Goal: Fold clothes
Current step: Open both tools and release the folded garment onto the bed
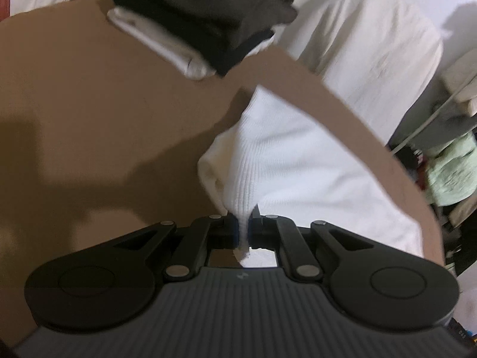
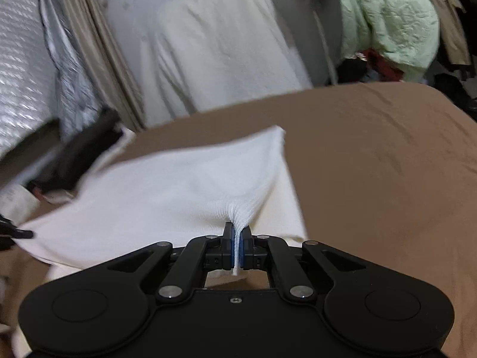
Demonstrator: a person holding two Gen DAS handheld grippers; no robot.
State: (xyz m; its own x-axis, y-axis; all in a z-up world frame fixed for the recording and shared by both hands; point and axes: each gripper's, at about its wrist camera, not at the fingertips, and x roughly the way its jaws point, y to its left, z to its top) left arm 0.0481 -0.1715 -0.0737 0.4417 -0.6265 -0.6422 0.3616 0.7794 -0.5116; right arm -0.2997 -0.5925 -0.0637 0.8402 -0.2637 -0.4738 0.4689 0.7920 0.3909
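A white ribbed knit garment (image 1: 286, 161) lies on the brown bed cover (image 1: 89, 113). My left gripper (image 1: 245, 223) is shut on a pinched edge of it, with the cloth fanning out ahead and to the right. In the right wrist view my right gripper (image 2: 237, 240) is shut on another edge of the same white garment (image 2: 167, 188), which spreads forward and to the left over the brown cover (image 2: 372, 164). The left gripper's black tip (image 2: 15, 232) shows at the far left edge of that view.
A stack of folded clothes, black (image 1: 208, 15) over white, sits at the far edge of the bed; it shows blurred in the right wrist view (image 2: 83, 152). A chair draped in cream cloth (image 2: 220, 47) stands beyond the bed. A pale green quilt (image 2: 387, 21) hangs at right.
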